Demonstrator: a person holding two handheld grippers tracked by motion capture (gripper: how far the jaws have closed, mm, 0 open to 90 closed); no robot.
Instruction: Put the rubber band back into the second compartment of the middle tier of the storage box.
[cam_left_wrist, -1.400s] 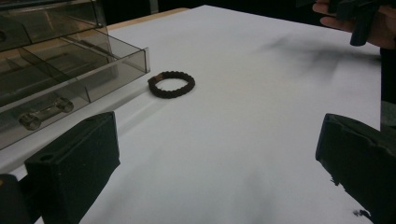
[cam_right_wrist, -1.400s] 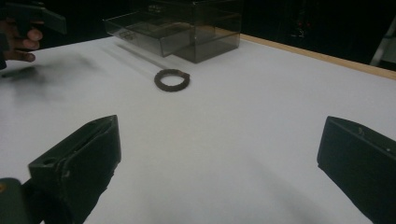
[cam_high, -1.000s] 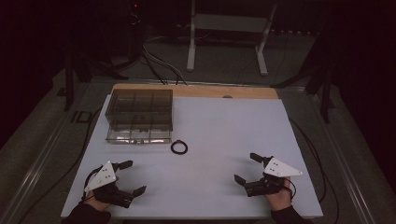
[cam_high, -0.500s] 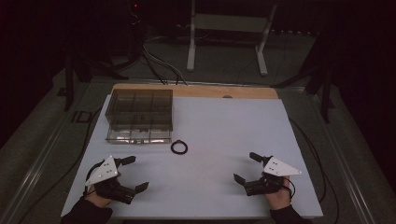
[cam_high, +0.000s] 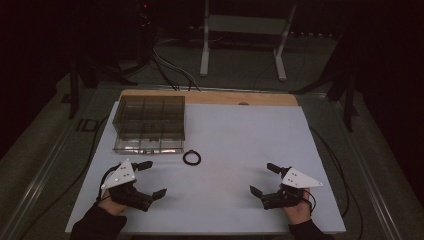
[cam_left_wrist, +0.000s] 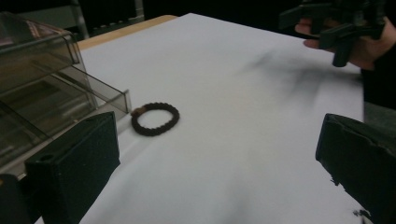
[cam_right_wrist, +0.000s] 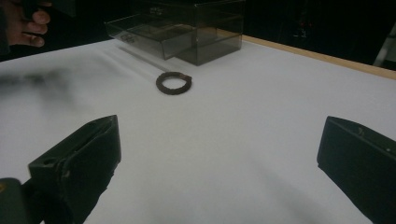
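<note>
Reaching for the ring from the left

We see the dark ring (cam_high: 192, 158) flat on the desk (cam_high: 235, 140), just beside the clear compartment box (cam_high: 149, 124). It lies ahead and right of our left hand-held gripper (cam_high: 152, 179), jaws wide apart, the nearer one; the right hand-held gripper (cam_high: 264, 179), also agape, sits well apart. Being round, it has no long axis, and no writing is legible

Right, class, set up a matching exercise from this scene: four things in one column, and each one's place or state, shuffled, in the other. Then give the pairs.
Things
1. hair tie
2. clear compartment box
3. left gripper
4. right gripper

Places or states
A. open, at the near right of the white table
B. at the far left, beside the wooden edge
C. lying flat just off the box's near right corner
D. open, at the near left, nearer the ring

Pairs: 1-C, 2-B, 3-D, 4-A
</note>
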